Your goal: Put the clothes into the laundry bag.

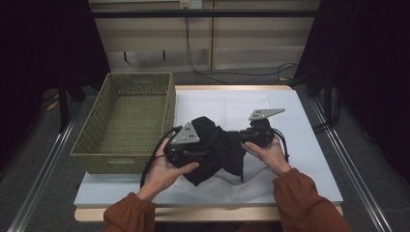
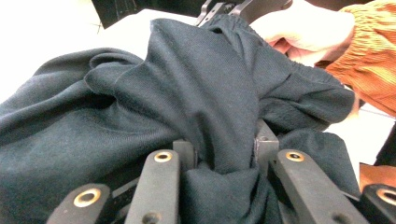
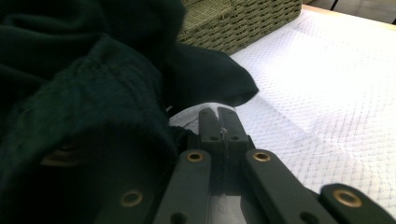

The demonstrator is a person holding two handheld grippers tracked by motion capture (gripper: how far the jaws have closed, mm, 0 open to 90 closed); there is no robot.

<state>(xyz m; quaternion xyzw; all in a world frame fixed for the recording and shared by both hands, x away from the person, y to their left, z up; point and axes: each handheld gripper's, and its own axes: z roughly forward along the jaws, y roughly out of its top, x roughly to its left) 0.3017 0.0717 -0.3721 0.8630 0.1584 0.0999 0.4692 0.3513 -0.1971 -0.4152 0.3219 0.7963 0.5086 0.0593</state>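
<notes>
A dark, crumpled garment (image 1: 220,145) hangs bunched between the two hand-held grippers above a white padded mat (image 1: 295,150). My left gripper (image 1: 205,151) is shut on a thick fold of the garment (image 2: 219,93), which bulges up between its pads (image 2: 224,156). My right gripper (image 1: 242,137) sits at the garment's right edge. Its jaws (image 3: 218,126) are pressed together with bare tips. The dark cloth (image 3: 84,93) drapes over its left jaw, and I cannot tell whether any is pinched. A hand in an orange sleeve (image 2: 373,60) holds that gripper.
An olive wicker basket (image 1: 167,108) stands open on the table's left, its wall (image 3: 243,23) close beyond the garment. The mat spreads to the right and far side. Dark curtains flank the table, and cables trail on the floor behind it.
</notes>
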